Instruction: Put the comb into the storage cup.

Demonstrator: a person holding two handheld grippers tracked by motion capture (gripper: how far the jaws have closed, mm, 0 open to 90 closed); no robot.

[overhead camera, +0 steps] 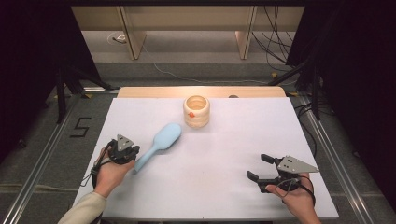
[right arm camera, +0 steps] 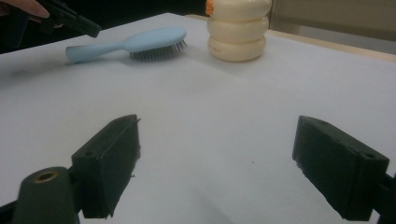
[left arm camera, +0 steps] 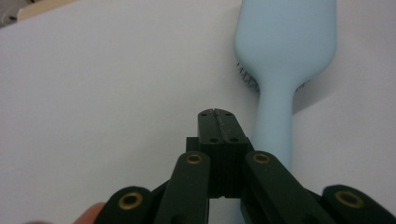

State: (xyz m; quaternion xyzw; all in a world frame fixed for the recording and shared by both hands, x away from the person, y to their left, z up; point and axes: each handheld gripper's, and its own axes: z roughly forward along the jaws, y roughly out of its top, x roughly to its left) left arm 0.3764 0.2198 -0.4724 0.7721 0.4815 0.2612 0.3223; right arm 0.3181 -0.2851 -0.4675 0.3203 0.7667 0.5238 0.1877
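A white table [overhead camera: 205,163] stands on a grey floor, with dark stands and loose cables along both sides and pale wooden furniture behind. On the left part of the table lies a light-blue hairbrush [overhead camera: 159,145], bristles down, its oval head pointing toward the far side and its slim handle running back toward the person. The left hand-held gripper [overhead camera: 132,154] sits just beside the handle's end, on the handle's left. In the left gripper view the handle [left arm camera: 274,126] runs along the right of the closed jaws; whether it touches them cannot be told. Those jaws are pressed fully together with nothing between them. The right hand-held gripper [overhead camera: 259,168] rests well apart, over bare table at the near right, its jaws spread wide and empty. Near the far edge stands a cream holder [overhead camera: 196,111], shaped like stacked rounded rings, glossy, open at the top, with a small orange spot on its side. The brush looks smooth and matte; its dark bristles [right arm camera: 156,50] show in the right gripper view.
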